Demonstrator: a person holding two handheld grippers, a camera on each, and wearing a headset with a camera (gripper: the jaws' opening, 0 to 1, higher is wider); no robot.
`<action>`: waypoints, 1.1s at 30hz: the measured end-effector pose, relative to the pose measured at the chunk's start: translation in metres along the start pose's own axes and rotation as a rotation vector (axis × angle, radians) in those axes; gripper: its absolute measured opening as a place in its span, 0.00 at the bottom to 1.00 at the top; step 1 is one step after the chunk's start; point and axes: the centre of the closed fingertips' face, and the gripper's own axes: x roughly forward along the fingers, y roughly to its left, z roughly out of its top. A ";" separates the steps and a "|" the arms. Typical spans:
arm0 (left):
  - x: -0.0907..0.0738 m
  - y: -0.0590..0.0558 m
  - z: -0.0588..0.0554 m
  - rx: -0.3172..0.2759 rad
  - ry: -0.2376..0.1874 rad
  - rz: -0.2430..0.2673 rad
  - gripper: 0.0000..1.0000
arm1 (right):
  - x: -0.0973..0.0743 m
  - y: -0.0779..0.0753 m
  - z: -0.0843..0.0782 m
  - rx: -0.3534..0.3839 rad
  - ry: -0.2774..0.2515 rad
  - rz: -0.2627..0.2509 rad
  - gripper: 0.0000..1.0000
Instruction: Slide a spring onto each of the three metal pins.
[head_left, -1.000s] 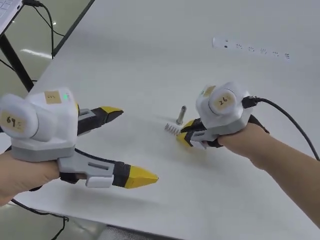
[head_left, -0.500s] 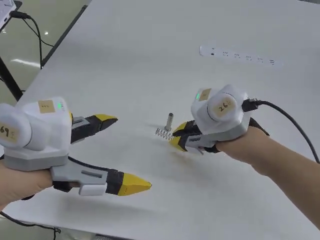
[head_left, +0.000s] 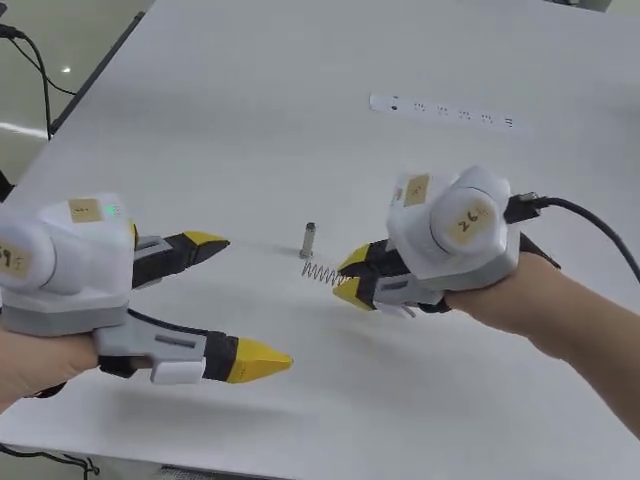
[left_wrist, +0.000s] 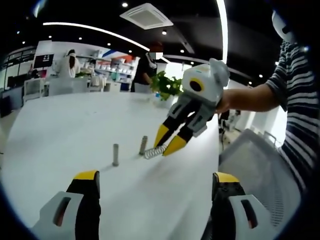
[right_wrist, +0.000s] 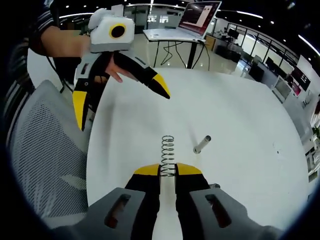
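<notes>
My right gripper (head_left: 347, 278) is closed almost fully on one end of a small coil spring (head_left: 320, 272). The rest of the spring projects forward beyond the yellow tips, and its free end lies just beside the foot of an upright metal pin (head_left: 308, 240). In the left gripper view a second pin (left_wrist: 115, 154) stands upright near the first, on the side away from the right gripper. Both pins are bare. My left gripper (head_left: 245, 300) hovers over the near part of the white workbench (head_left: 250, 120). Its jaws are spread wide and hold nothing, and its tips point toward the pins from well apart. A white power strip (head_left: 450, 112) lies flat at the far side of the bench, well beyond the pins.
</notes>
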 end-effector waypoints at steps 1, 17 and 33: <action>0.002 -0.001 0.000 0.003 0.000 -0.005 0.88 | -0.002 0.001 0.000 -0.002 -0.003 0.000 0.08; 0.035 -0.018 0.008 0.066 0.010 -0.128 0.57 | -0.013 0.019 -0.004 -0.178 -0.014 0.012 0.08; 0.055 -0.036 0.014 0.128 0.015 -0.237 0.21 | -0.027 0.027 -0.003 -0.214 -0.043 0.029 0.08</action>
